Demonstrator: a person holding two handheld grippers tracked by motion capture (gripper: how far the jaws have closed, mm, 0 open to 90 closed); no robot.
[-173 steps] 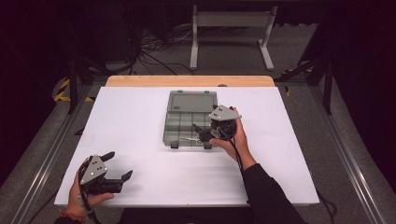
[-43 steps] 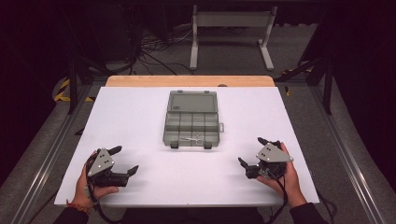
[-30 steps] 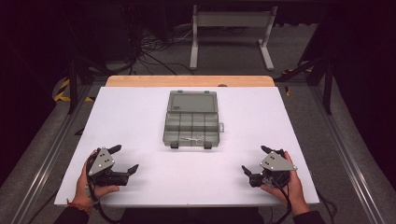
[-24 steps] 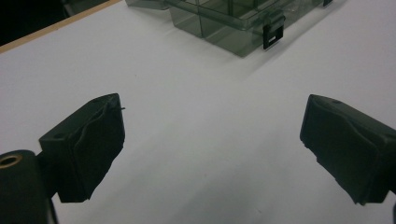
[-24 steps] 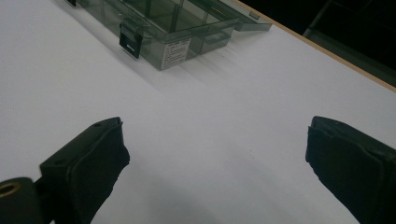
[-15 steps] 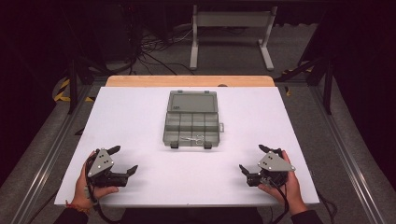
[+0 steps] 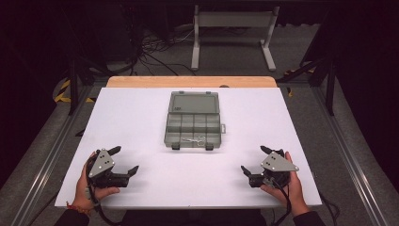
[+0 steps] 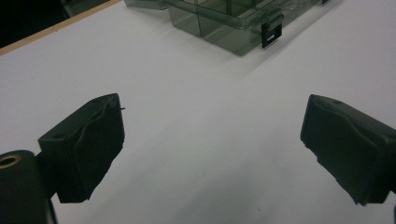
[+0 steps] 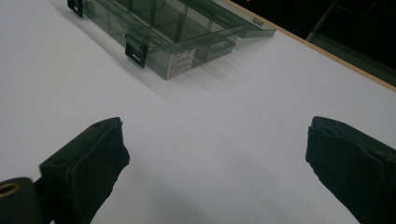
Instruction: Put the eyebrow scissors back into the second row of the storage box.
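Left gripper point(image 7: 123, 161) and right gripper point(image 7: 254, 159) are held low at the near table point(image 7: 141, 122) corners, jaws spread wide, nothing between them. Farther on, mid-table, a box point(image 7: 194, 120) is seen lid open, a small metal item point(image 7: 193, 140) in its near row.

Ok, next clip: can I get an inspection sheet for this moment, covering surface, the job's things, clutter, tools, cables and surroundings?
Surface: white table, wooden strip along its far edge.
Job's things: clear organiser box at the centre, lid open and lying flat behind it; a small metal item in a front compartment, too small to identify.
Clutter: nothing seen.
Tools: left tool and right tool near the front corners, jaws wide apart, holding nothing.
Cables: one trails from each tool; a tangle on the floor beyond.
Surroundings: dark room, grey metal stand behind the table.
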